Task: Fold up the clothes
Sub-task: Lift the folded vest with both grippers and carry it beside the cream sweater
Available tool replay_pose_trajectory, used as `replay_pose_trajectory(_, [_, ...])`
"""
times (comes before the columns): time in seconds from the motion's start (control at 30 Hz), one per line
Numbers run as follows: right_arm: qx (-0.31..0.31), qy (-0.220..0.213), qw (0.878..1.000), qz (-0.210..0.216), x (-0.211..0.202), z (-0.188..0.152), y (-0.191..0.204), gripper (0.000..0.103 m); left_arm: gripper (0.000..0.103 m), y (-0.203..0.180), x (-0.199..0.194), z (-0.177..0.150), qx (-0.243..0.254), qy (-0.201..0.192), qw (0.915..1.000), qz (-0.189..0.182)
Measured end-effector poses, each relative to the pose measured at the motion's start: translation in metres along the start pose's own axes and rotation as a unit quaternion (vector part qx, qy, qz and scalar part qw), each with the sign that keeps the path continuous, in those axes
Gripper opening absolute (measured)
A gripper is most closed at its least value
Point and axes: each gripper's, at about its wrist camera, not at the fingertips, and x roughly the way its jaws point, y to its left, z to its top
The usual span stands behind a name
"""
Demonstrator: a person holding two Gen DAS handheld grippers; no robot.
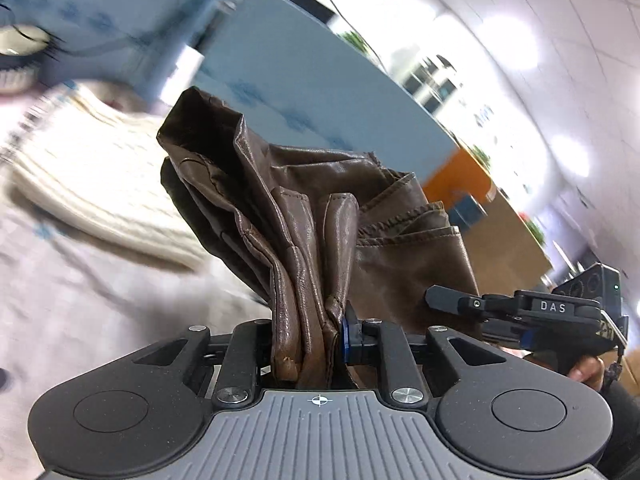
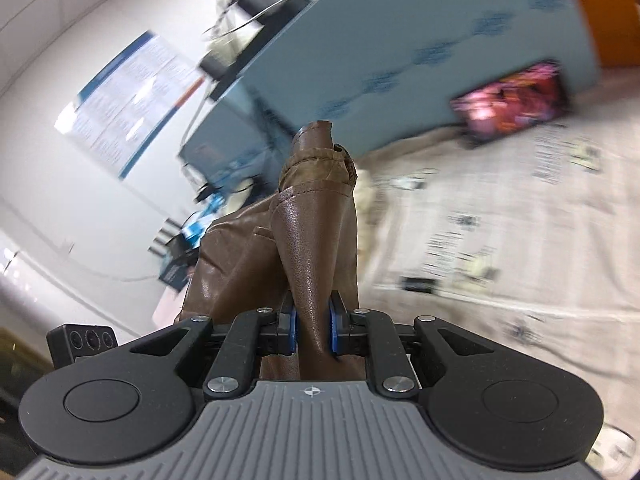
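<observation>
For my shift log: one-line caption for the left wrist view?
Left gripper shut on bunched brown leather garment, cream knit behind, right gripper alongside.

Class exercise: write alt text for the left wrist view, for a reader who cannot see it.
The left gripper is clamped on a bunched brown leather garment. The right gripper reaches in from the right, and a blurred cream knitted item lies behind on the left.

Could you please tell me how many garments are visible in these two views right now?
2. A brown leather garment is clamped in the left gripper and the right gripper. A folded cream knit lies on the table behind it. Others may be out of view.
</observation>
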Motion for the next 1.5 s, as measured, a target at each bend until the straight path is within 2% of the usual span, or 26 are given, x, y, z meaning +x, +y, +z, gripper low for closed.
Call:
replay_pose_trajectory(0.07, [-0.016, 0.009, 1.000, 0.013, 0.022, 0.007, 0.017, 0.014, 0.019, 0.012, -0.012, 0.009, -0.004, -0.020, 0.9997, 0.016])
replay_pose_trajectory(0.3, [-0.011, 0.025, 0.999, 0.043, 0.090, 0.034, 0.044, 0.014, 0.019, 0.050, -0.039, 0.048, -0.003, -0.076, 0.9951, 0.063])
replay_pose_trajectory(0.53, [-0.007, 0.040, 0.996, 0.074, 0.157, 0.062, 0.072, 0.014, 0.019, 0.091, -0.036, 0.086, -0.025, -0.111, 0.9878, 0.107])
replay_pose_trajectory(0.73, [0.011, 0.059, 0.997, 0.044, 0.201, 0.065, 0.059, 0.014, 0.019, 0.121, -0.001, 0.103, -0.033, -0.077, 0.9889, 0.122])
replay_pose_trajectory(0.93, [0.046, 0.067, 0.997, 0.013, 0.214, 0.070, 0.022, 0.014, 0.020, 0.142, 0.032, 0.102, -0.032, -0.043, 0.9926, 0.109])
replay_pose_trajectory(1.13, [0.040, 0.065, 0.997, -0.025, 0.222, 0.079, -0.003, 0.014, 0.021, 0.161, 0.053, 0.109, -0.024, -0.037, 0.9924, 0.115])
replay_pose_trajectory(1.23, [0.041, 0.069, 0.996, -0.028, 0.222, 0.080, -0.013, 0.015, 0.032, 0.169, 0.054, 0.106, -0.032, -0.043, 0.9913, 0.120])
replay_pose_trajectory(1.37, [0.019, 0.074, 0.996, -0.056, 0.226, 0.079, -0.014, 0.021, 0.058, 0.170, 0.059, 0.103, -0.032, -0.045, 0.9846, 0.166])
replay_pose_trajectory(1.5, [-0.007, 0.074, 0.994, -0.081, 0.232, 0.076, -0.011, 0.024, 0.069, 0.169, 0.068, 0.099, -0.022, -0.034, 0.9776, 0.207])
